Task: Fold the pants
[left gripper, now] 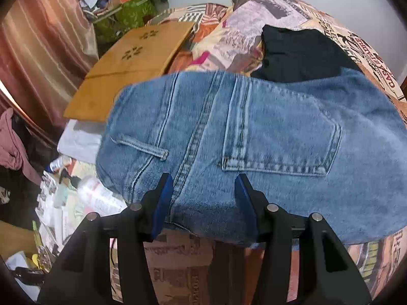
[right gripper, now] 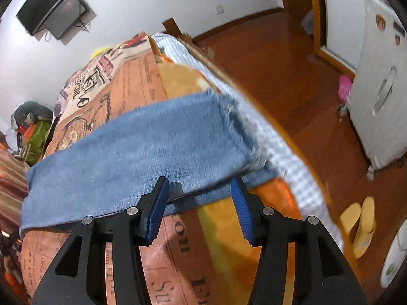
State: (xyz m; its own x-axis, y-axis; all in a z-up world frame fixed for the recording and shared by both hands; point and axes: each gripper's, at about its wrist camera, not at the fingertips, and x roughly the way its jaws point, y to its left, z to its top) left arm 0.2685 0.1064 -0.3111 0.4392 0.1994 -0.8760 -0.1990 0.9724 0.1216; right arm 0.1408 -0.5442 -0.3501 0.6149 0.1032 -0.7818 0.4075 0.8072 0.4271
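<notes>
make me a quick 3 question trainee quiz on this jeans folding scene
1. True or false: the left hand-held gripper has denim between its jaws.
2. What lies on the bed just beyond the jeans in the left wrist view? A) black garment B) red towel C) white pillow
3. Which end of the jeans is near the right hand-held gripper: the waist or the frayed leg hem?

Key: 1 true; 2 A, the black garment; 3 the frayed leg hem.

Premises are a lived-in home bedroom: a bed with printed cover, curtain beside it, slippers on wood floor alongside, wall screen above.
</notes>
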